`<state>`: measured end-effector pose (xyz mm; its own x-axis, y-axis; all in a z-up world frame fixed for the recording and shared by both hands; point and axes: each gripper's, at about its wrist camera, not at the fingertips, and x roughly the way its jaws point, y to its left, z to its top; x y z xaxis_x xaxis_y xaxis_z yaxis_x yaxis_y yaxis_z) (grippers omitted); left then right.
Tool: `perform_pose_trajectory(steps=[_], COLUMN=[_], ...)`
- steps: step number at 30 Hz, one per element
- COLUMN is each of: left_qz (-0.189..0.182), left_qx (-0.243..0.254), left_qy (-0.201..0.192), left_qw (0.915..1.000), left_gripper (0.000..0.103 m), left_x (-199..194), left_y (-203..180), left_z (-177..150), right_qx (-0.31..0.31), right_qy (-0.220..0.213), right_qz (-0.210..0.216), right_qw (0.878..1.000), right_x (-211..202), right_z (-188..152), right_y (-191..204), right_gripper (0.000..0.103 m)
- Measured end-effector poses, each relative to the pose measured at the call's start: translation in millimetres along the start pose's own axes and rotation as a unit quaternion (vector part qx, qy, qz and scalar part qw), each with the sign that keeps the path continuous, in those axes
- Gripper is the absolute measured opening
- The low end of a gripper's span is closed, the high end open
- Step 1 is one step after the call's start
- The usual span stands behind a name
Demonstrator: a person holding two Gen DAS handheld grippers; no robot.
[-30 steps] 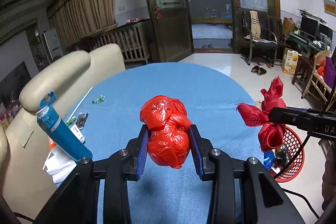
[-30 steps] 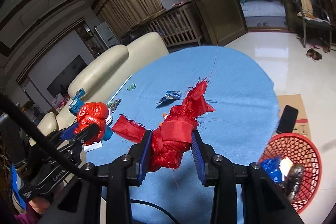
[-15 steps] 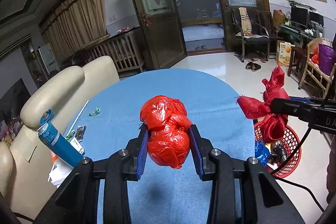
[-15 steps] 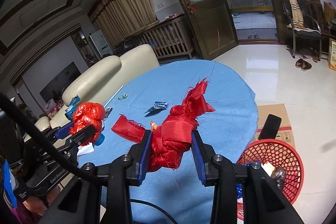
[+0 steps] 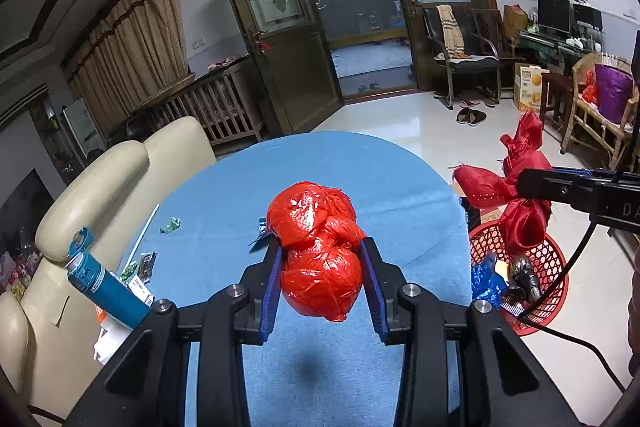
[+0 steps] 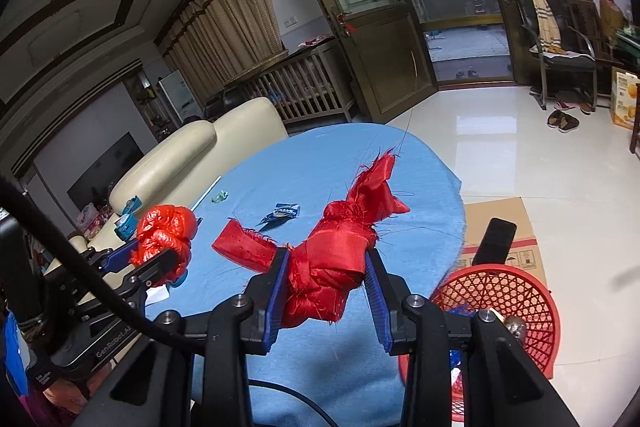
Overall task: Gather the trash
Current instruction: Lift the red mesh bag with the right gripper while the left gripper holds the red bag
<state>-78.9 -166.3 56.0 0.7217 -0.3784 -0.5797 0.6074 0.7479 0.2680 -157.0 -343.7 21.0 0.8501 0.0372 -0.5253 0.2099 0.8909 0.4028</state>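
Jaws of your left gripper [image 5: 323,269] are clamped on a red plastic bag [image 5: 318,251] above the blue worktop [image 5: 224,227]. Your right gripper [image 6: 327,281] squeezes a knotted red cloth [image 6: 334,259], held near the red basket [image 6: 516,291] on the floor.

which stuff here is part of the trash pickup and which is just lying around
Part of the job:
- crumpled red plastic bag, clamped in left gripper
- knotted red fabric bundle, clamped in right gripper
- red mesh plastic basket on the floor
- small blue wrapper on the blue tablecloth

Just lying about:
- cream leather sofa
- slippers
- flat cardboard
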Motion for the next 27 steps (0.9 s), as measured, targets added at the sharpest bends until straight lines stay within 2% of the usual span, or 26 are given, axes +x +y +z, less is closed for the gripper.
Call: perform_pose_trajectory(steps=[27], left_qz=[-0.012], left_qx=[0.038], left_qy=[0.004], left_qw=[0.9992], left_gripper=[0.039], left_x=[0], left_y=[-24], left_z=[8], right_qx=[0.032], right_qy=[-0.018], right_qz=[-0.024], right_qw=[0.999], right_x=[-27], right_z=[-1], right_y=[-31], right_gripper=[0.04])
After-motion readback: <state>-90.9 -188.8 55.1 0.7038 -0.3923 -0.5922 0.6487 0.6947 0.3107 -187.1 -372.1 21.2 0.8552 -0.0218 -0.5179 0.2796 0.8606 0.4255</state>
